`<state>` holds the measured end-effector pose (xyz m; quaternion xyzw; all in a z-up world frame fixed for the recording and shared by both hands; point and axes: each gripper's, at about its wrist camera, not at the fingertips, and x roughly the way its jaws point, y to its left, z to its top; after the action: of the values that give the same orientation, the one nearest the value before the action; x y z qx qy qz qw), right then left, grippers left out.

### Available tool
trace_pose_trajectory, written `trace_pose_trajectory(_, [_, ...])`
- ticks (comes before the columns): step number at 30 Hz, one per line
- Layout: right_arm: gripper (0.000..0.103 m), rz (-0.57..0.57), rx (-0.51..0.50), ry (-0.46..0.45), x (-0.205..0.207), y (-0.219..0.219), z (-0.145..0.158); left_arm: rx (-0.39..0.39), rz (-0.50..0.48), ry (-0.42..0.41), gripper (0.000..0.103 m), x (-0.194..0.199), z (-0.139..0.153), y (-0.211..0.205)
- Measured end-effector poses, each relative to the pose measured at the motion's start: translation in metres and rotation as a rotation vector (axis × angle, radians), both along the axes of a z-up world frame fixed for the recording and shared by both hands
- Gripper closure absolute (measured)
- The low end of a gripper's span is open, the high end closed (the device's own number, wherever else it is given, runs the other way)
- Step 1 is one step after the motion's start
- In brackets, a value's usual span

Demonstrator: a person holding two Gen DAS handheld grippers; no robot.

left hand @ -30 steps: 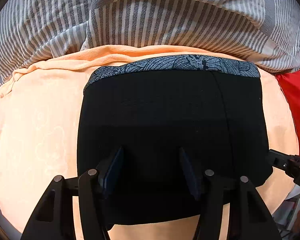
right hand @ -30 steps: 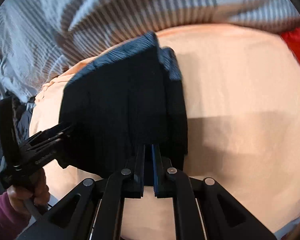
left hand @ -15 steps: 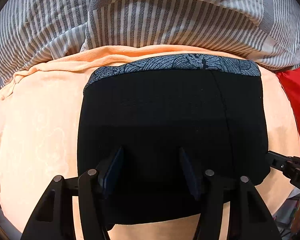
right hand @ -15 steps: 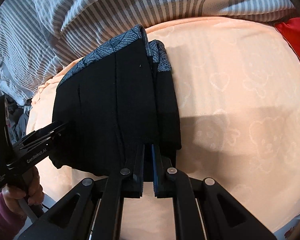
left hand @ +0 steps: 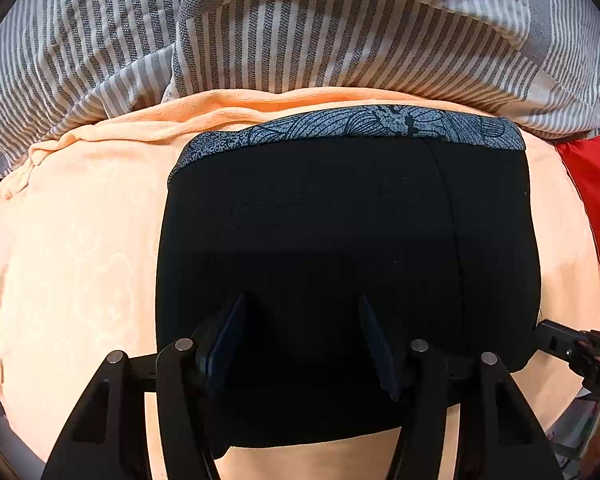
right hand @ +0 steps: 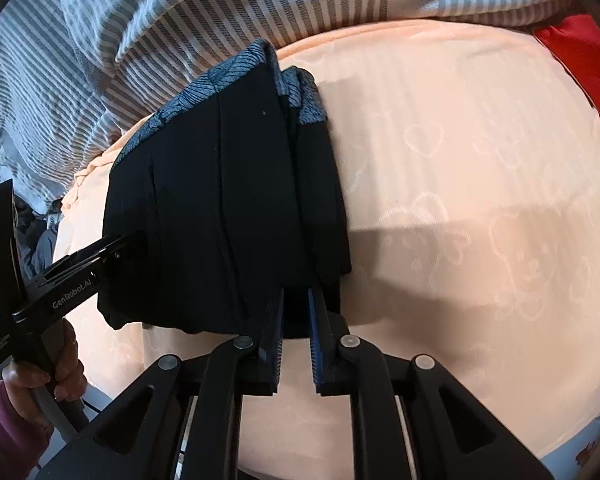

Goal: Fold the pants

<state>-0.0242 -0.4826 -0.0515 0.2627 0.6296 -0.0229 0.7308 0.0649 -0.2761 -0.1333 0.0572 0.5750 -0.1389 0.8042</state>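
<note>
Parting since a moment ago, the right gripper (right hand: 296, 312) has a slim gap between its fingers, opening around the near hem of the folded black pants (left hand: 340, 248) without pinching it. Left gripper (left hand: 300, 320) hovers half-spread over the pants, gripping nothing. Pants lie flat on a peach sheet (right hand: 460, 168), blue patterned waistband (left hand: 360, 126) farthest. Beyond: striped grey duvet (left hand: 300, 28), red cloth (left hand: 592, 184).

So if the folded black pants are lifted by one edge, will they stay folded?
Probably not: the folded black pants are soft layered cloth and would likely droop and unfold. They seem light and unlikely to slide on the peach bedsheet.
</note>
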Motion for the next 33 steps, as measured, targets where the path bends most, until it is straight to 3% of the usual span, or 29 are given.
trace_pose_trajectory(5, [0.088,0.011,0.008,0.009,0.000,-0.001,0.005,-0.008,0.027,0.051,0.043,0.007,0.006,0.007])
trace_pose_trajectory(12, [0.087,0.017,0.022,0.025,-0.004,-0.003,0.008,-0.001,0.055,0.058,0.043,0.011,0.016,0.038])
trace_pose_trajectory(17, [0.086,-0.004,0.033,0.036,-0.006,-0.012,0.008,-0.059,0.097,0.093,0.043,0.021,0.017,0.073])
trace_pose_trajectory(19, [0.076,-0.031,0.060,0.022,-0.002,-0.020,0.010,-0.117,0.094,0.111,0.043,0.025,0.018,0.082])
trace_pose_trajectory(21, [0.048,-0.054,0.075,0.001,0.002,-0.027,0.011,-0.165,0.081,0.134,0.043,0.029,0.018,0.090])
trace_pose_trajectory(24, [0.023,-0.076,0.103,-0.050,0.015,-0.038,0.011,-0.220,0.080,0.171,0.043,0.038,0.011,0.097])
trace_pose_trajectory(27, [0.023,-0.079,0.181,-0.068,0.030,-0.047,0.002,-0.276,0.087,0.198,0.043,0.045,0.004,0.109])
trace_pose_trajectory(29, [0.023,-0.070,0.233,-0.059,0.039,-0.049,-0.010,-0.319,0.093,0.219,0.020,0.052,-0.002,0.114])
trace_pose_trajectory(33, [0.023,-0.046,0.289,-0.036,0.050,-0.049,-0.032,-0.346,0.091,0.234,0.020,0.062,-0.011,0.115])
